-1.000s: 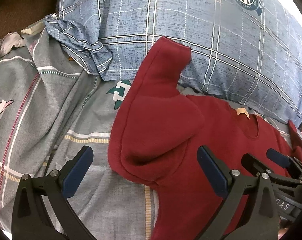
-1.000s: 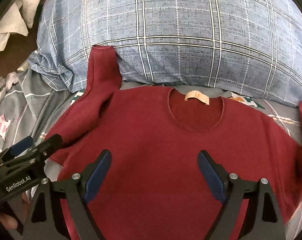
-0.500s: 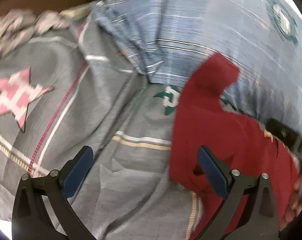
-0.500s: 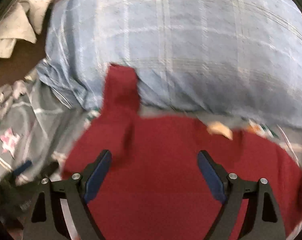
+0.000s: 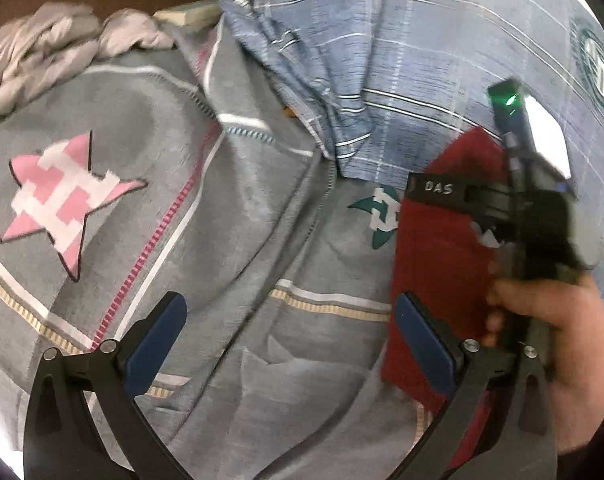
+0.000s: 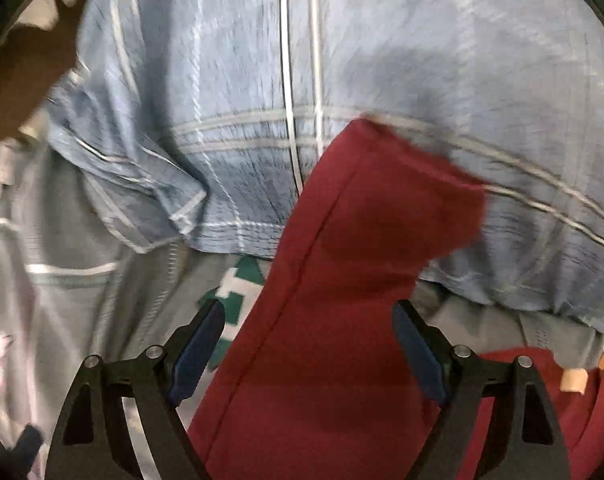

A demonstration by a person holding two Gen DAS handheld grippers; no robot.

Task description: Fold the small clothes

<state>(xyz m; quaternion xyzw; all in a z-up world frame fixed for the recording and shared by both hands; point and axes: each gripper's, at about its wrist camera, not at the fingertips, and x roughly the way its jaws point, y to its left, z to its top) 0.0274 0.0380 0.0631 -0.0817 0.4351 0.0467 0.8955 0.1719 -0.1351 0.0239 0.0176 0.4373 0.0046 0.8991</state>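
A dark red sweater [image 6: 334, 320] lies on the grey patterned bedsheet [image 5: 230, 240]. Its left sleeve runs up onto the blue plaid pillow [image 6: 342, 60]. My right gripper [image 6: 308, 344] is open, its fingers on either side of that sleeve and above it. A tan neck label [image 6: 573, 381] shows at the lower right. In the left wrist view the sweater [image 5: 434, 264] is at the right. My left gripper [image 5: 288, 344] is open and empty over bare sheet, left of the sweater's edge. The right gripper's body and the hand [image 5: 558, 328] holding it hide part of the sweater.
A pink star [image 5: 62, 196] is printed on the sheet at the left. Crumpled grey cloth [image 5: 46, 56] lies at the far left edge of the bed. The pillow [image 5: 422, 48] fills the far side. Dark floor shows beyond the bed's left edge.
My left gripper has swung left off the sweater onto bare sheet. My right gripper has moved left and forward from the sweater's chest to its left sleeve. Both stay open.
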